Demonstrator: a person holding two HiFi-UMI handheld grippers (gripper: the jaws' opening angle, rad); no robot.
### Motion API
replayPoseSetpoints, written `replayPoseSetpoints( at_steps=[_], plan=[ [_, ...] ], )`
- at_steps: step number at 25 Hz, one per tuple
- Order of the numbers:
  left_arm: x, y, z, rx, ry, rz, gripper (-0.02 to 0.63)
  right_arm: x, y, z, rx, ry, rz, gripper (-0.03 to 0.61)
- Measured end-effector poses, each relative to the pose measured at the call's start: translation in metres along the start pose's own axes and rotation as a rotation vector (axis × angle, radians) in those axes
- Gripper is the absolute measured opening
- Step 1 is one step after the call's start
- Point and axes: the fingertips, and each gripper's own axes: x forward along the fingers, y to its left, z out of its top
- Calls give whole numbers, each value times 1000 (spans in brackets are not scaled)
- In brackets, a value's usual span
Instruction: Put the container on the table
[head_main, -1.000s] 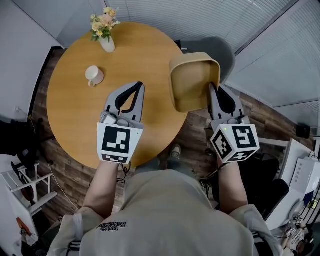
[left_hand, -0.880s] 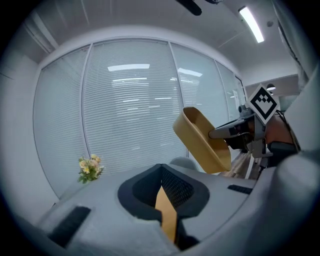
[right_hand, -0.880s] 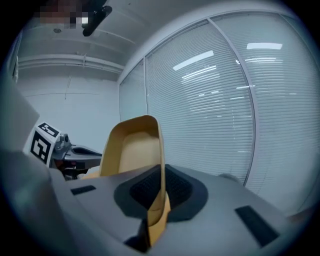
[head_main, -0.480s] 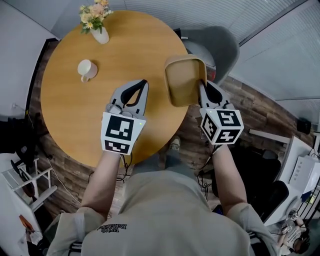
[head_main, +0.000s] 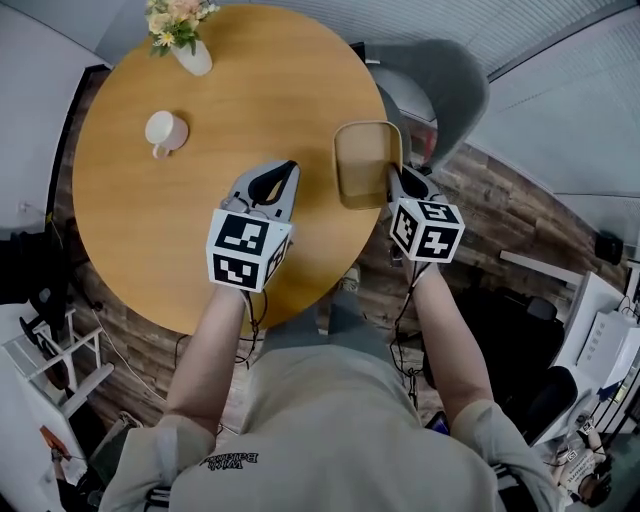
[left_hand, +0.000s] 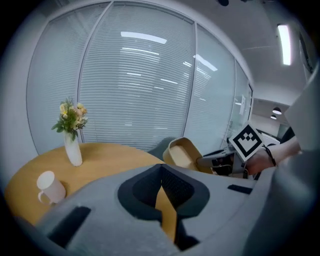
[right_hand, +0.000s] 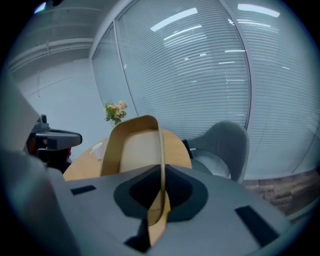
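Step in hand: the set-down, as I judge it. The container is over the right-hand part of the round wooden surface, but I cannot tell whether its base touches the wood.
Container: centre-right of the head view, mouth facing up, its right side at the surface's rim.
Right gripper: clenched on the container's near wall (in the right gripper view the thin tan wall stands edgeways between the two jaws).
Left gripper: jaws drawn together with nothing in them, hanging over bare wood just left of the container and apart from it.
Next move: likely a shift toward the middle of the surface, then lowering until the base sits flat, and only then letting go. Released where it is now, the container could tip off the side.
Edges: the rim curves right under the container's right side, with a grey chair and plank floor beyond it. The near rim lies below both grippers in the frame.
Open room: plenty of bare wood up and left of the container. The mug and the vase of flowers stand well apart at upper left (no obstacle, I think).
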Motion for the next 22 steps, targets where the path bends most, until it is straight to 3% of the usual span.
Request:
replayPoseSetpoints(
  at_steps=[8,13,22],
  plan=[
    [25,1,-47,-78,83,-36,21,33,-6,-51,37,120,-11,34],
    [36,-3,-69,-112,127,-56,21,47,-15,-79,112,190,-29,34],
    [47,-3,-121,-164,225,-72,21,62,-26,-115,116,300,-81,34]
  ],
)
